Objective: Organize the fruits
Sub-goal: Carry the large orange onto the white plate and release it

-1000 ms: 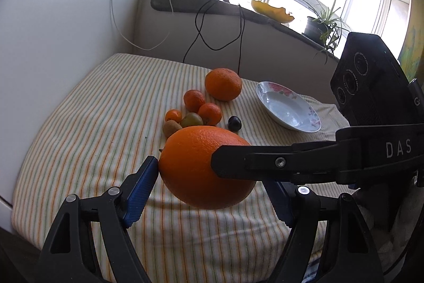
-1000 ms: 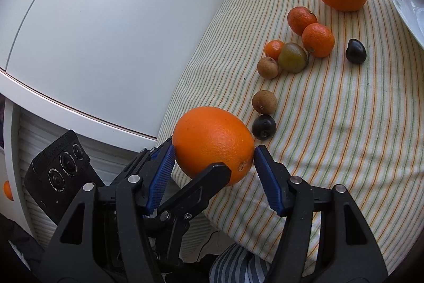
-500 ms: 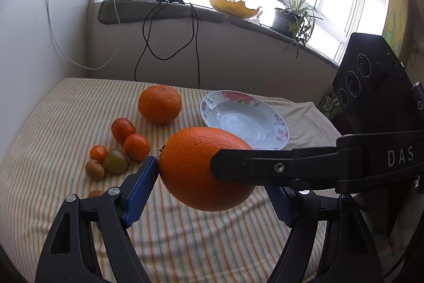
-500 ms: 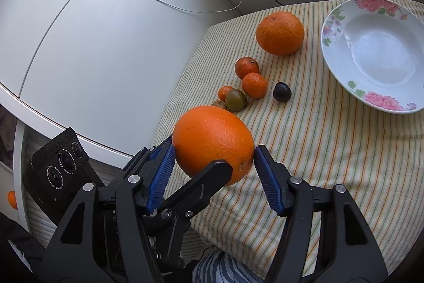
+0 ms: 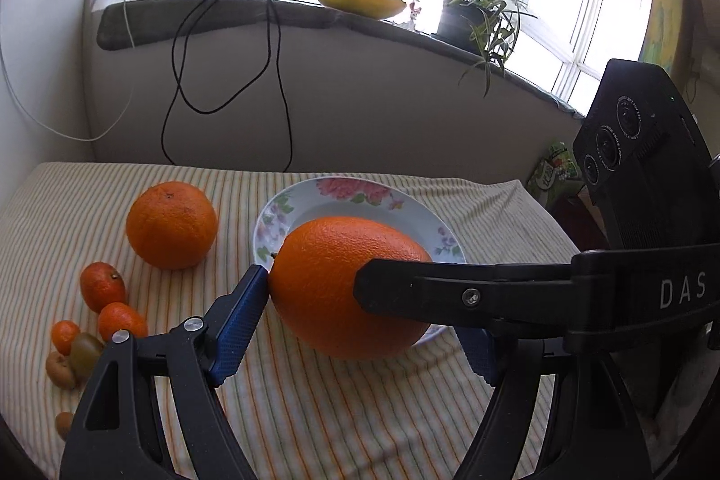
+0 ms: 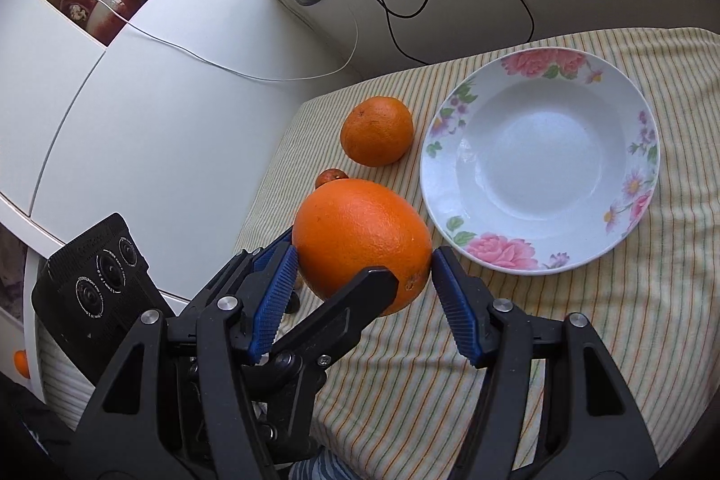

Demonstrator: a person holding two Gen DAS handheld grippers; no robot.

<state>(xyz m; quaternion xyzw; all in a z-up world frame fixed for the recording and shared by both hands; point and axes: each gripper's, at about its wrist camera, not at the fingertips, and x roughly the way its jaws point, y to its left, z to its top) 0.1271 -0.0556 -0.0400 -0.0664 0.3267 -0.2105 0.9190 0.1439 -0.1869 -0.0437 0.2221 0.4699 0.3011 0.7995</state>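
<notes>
Left gripper: both blue pads press the sides of a large orange, held clear above the striped cloth; the orange fills the gap between them.
Right gripper: its blue pads pinch the same orange from the other direction, so both tools grip one fruit at once; one black finger of the other tool crosses in front of the fruit.
Held orange: in the left camera it overlaps the plate's near rim; in the right camera it hangs just left of the plate, not over its bowl.
Plate: white, pink flowers on the rim, nothing in it, lying on the cloth toward the far right side.
Second orange: resting on the cloth just left of the plate, near the far edge.
Small fruits: mandarins, a green one and brown ones clustered by the left edge of the cloth.
Windowsill: power strip, dangling black cables, a yellow melon rind and a potted plant.
</notes>
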